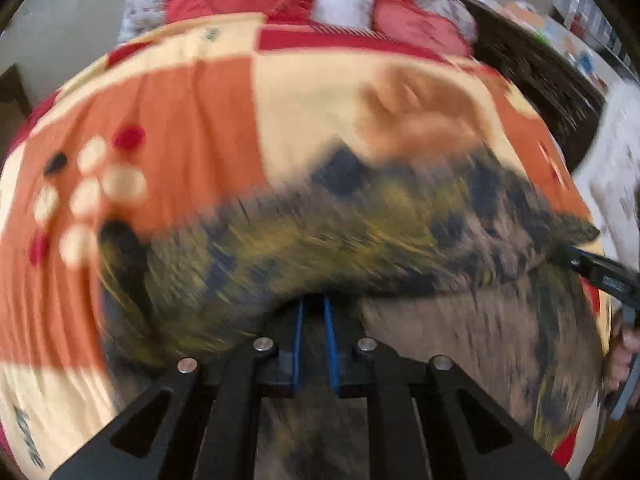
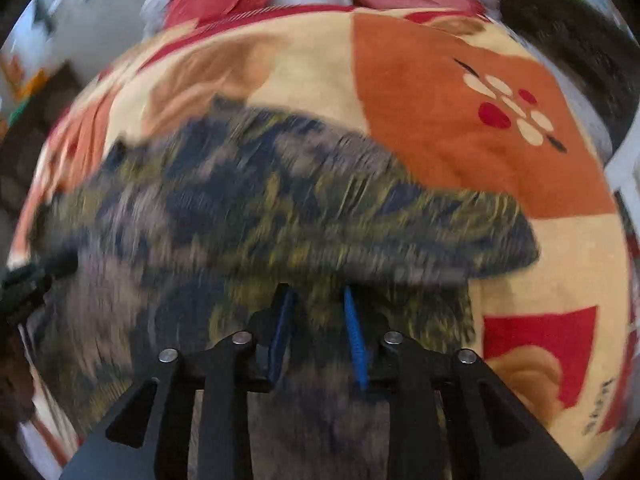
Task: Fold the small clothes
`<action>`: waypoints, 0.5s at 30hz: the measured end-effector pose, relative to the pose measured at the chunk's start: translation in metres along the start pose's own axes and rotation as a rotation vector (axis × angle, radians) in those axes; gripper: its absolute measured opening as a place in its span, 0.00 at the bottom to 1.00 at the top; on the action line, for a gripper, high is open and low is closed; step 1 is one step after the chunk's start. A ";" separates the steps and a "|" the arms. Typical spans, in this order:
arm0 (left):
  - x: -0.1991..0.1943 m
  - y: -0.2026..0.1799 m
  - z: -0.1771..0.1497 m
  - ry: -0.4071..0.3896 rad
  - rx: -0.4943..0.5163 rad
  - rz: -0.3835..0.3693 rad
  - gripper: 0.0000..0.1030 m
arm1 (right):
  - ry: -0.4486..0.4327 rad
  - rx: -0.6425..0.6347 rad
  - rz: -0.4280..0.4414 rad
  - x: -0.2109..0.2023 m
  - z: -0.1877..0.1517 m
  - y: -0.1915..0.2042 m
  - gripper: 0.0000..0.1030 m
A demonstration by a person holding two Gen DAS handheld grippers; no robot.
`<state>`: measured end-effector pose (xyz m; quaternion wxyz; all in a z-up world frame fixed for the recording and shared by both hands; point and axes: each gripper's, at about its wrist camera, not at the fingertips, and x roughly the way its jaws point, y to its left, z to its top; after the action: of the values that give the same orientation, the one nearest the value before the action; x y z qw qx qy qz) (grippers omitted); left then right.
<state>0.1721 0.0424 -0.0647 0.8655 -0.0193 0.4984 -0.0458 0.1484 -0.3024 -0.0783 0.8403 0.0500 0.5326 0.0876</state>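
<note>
A small patterned garment [image 1: 360, 232] in brown, navy and mustard lies on a bed, blurred by motion. It also shows in the right wrist view [image 2: 280, 200]. My left gripper [image 1: 315, 308] has its blue pads close together on the garment's near edge. My right gripper [image 2: 316, 300] stands with its blue pads apart, with cloth between and under them; whether it grips is unclear. The right gripper also shows at the right edge of the left wrist view [image 1: 576, 258], at the garment's corner. The left gripper shows at the left edge of the right wrist view [image 2: 52, 268].
The bed is covered by an orange, cream and red blanket [image 1: 180, 120] with a flower print. Red and white pillows [image 1: 340, 0] lie at the head. A dark wooden bed frame [image 1: 532, 68] runs along the right side.
</note>
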 end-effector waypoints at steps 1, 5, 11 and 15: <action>-0.010 0.008 0.003 -0.029 -0.019 0.025 0.11 | -0.047 0.013 0.025 -0.006 0.011 -0.003 0.40; -0.047 0.045 0.022 -0.183 -0.171 0.053 0.32 | -0.365 0.068 0.076 -0.067 0.027 -0.025 0.40; -0.050 0.029 0.006 -0.225 -0.133 -0.008 0.38 | -0.367 0.081 0.082 -0.076 0.015 -0.036 0.40; -0.020 0.010 0.013 -0.172 -0.114 0.007 0.41 | -0.329 0.084 0.060 -0.062 0.017 -0.021 0.40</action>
<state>0.1735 0.0542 -0.0414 0.9028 -0.0706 0.4240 -0.0123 0.1402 -0.3348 -0.0200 0.9103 0.1145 0.3896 0.0808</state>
